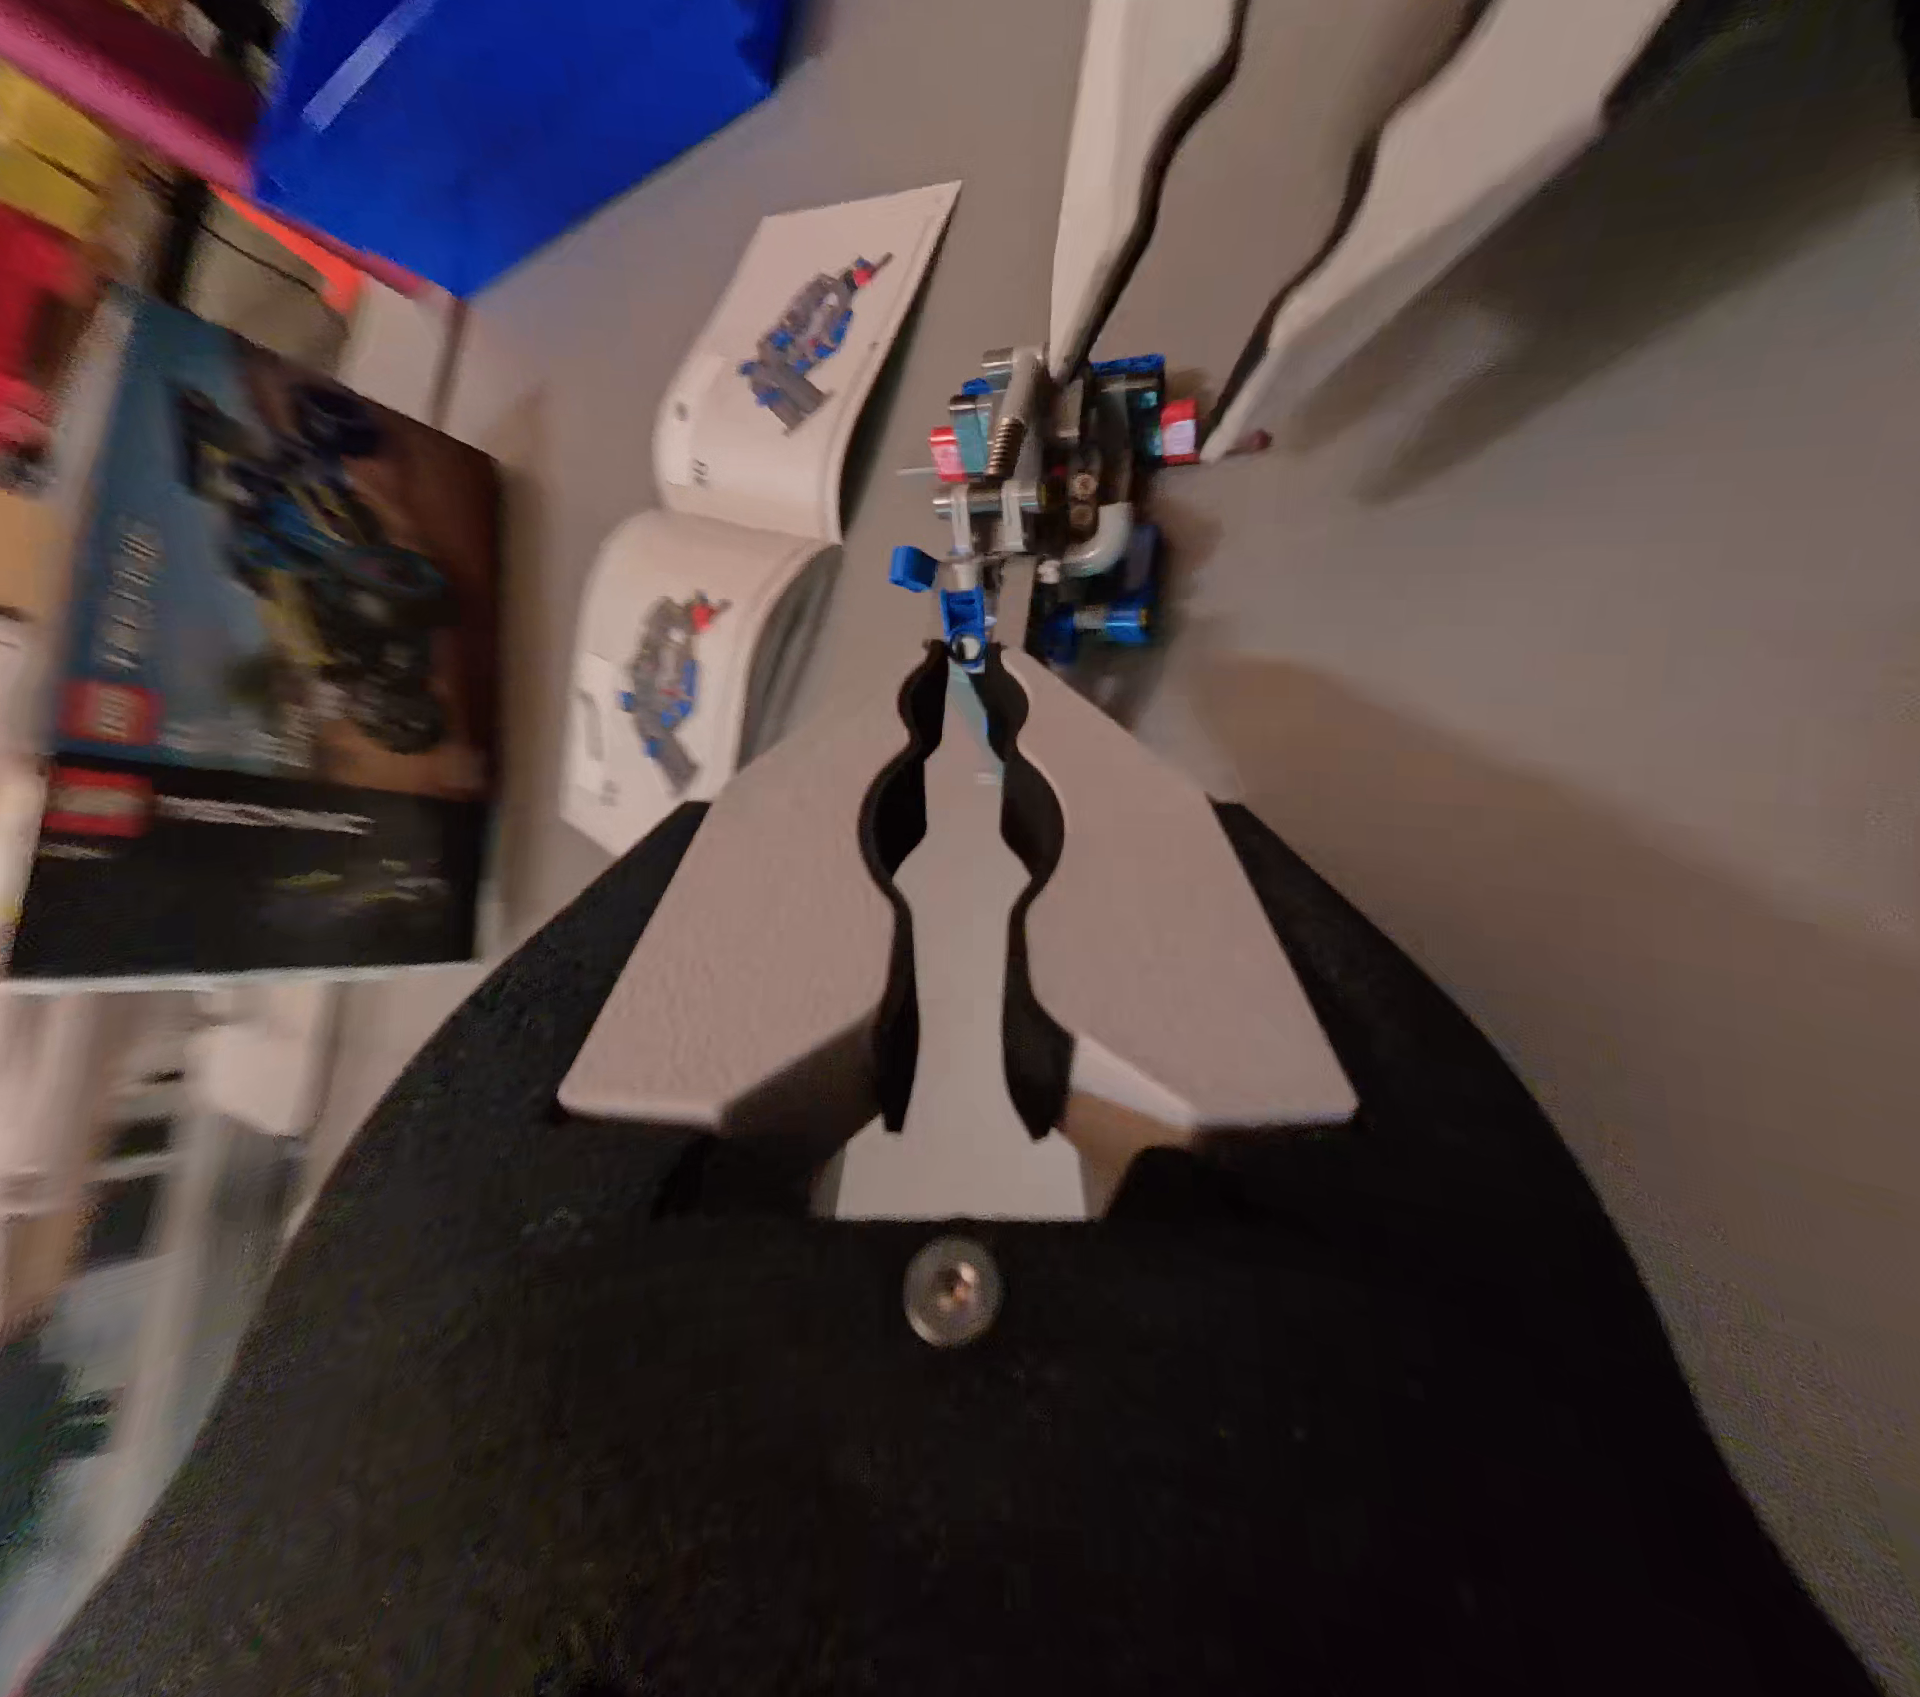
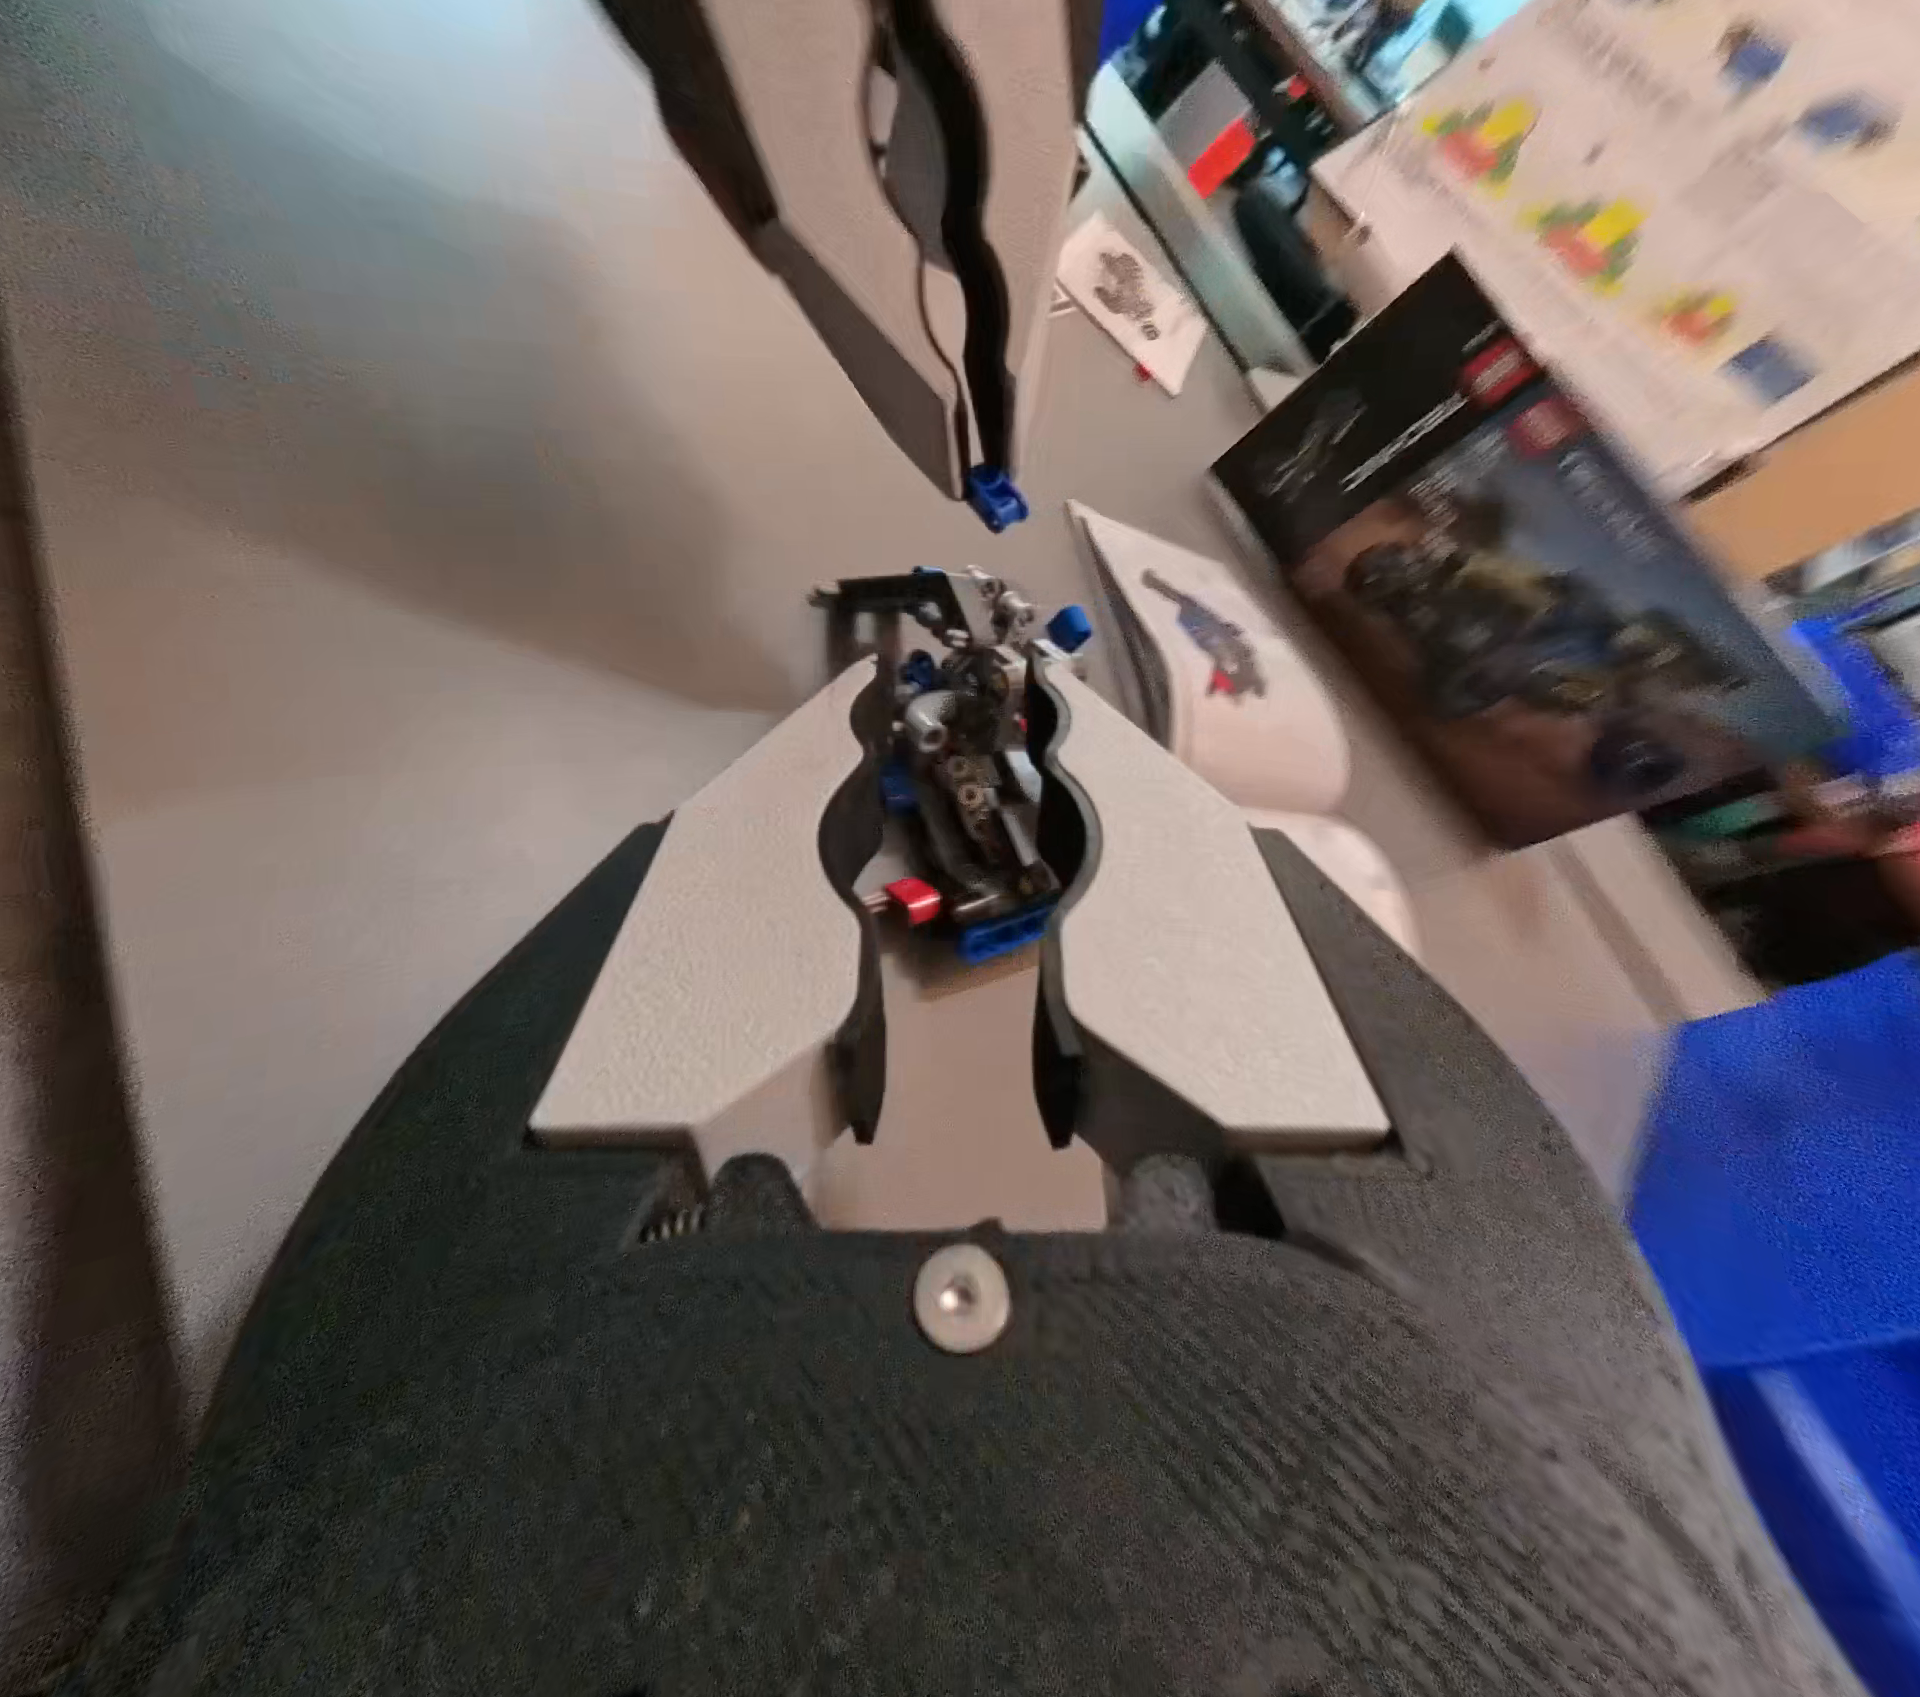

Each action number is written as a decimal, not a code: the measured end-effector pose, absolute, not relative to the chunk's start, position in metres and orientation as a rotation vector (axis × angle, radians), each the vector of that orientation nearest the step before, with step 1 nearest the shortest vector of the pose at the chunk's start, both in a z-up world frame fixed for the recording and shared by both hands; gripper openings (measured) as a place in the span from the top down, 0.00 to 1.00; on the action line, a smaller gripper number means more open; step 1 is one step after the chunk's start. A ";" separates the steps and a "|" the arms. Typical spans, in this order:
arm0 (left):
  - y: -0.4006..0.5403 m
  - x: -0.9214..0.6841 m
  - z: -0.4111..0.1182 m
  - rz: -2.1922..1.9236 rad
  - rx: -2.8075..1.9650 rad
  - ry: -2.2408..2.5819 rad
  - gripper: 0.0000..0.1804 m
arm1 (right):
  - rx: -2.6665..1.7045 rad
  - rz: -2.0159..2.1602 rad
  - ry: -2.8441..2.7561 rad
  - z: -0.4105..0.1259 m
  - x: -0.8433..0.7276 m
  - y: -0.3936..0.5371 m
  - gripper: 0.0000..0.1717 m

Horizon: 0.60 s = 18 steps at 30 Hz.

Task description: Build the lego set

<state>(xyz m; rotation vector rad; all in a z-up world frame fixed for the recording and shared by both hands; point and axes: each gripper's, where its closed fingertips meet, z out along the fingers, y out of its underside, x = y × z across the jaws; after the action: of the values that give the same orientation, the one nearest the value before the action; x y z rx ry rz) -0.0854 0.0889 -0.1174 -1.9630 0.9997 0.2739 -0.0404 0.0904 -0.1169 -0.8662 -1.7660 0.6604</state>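
My left gripper [image 1: 961,660] is shut on a small blue connector piece [image 1: 961,613] that sticks out past its fingertips. It hangs just short of a grey, black and blue brick model [image 1: 1060,484] lying on the grey table [image 1: 1558,764]. In the right wrist view the left gripper [image 2: 982,473] comes down from the top with the blue piece [image 2: 995,496] above the model [image 2: 966,774]. My right gripper [image 2: 951,671] straddles the model, a finger touching each side. It also shows in the left wrist view [image 1: 1138,411], its tips against the model's two sides.
An open instruction booklet [image 1: 769,421] lies left of the model; it also shows in the right wrist view [image 2: 1226,691]. A dark product box [image 1: 281,639] stands beyond it. A blue bin [image 1: 540,16] sits at the back left. Shelves with coloured boxes line the edge. One gripper's finger ends stand about 5 cm off the other's.
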 end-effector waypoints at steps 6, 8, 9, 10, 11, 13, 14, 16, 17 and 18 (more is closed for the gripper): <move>0.089 -0.076 -0.112 0.721 -1.689 1.336 0.98 | -1.137 1.053 -1.549 -0.092 -0.035 0.092 0.87; 0.089 -0.068 -0.113 0.809 -1.627 1.424 0.98 | -1.126 1.050 -1.547 -0.094 -0.035 0.091 0.87; 0.088 -0.064 -0.112 0.855 -1.583 1.466 0.98 | -1.133 1.031 -1.572 -0.099 -0.036 0.090 0.86; 0.088 -0.060 -0.111 0.898 -1.539 1.504 0.98 | -1.140 1.013 -1.598 -0.104 -0.037 0.089 0.86; 0.087 -0.057 -0.110 0.932 -1.503 1.536 0.98 | -1.146 1.004 -1.612 -0.107 -0.037 0.088 0.86; 0.085 -0.051 -0.113 0.962 -1.462 1.597 0.98 | -1.154 1.038 -1.627 -0.108 -0.037 0.084 0.89; 0.084 -0.048 -0.115 0.965 -1.456 1.617 0.98 | -1.165 1.071 -1.633 -0.109 -0.037 0.081 0.91; 0.081 -0.042 -0.117 0.945 -1.444 1.639 0.98 | -1.185 1.111 -1.643 -0.111 -0.036 0.079 0.93; 0.079 -0.039 -0.119 0.911 -1.461 1.644 0.98 | -1.167 1.120 -1.657 -0.111 -0.035 0.077 0.92; 0.078 -0.037 -0.119 0.876 -1.480 1.631 0.98 | -1.126 1.107 -1.660 -0.110 -0.035 0.075 0.90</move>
<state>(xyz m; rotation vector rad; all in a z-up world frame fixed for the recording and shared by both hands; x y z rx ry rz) -0.0365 0.0784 -0.1191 -1.4804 1.6313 0.8763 -0.0351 0.0752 -0.1097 -1.1260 -1.6595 1.1072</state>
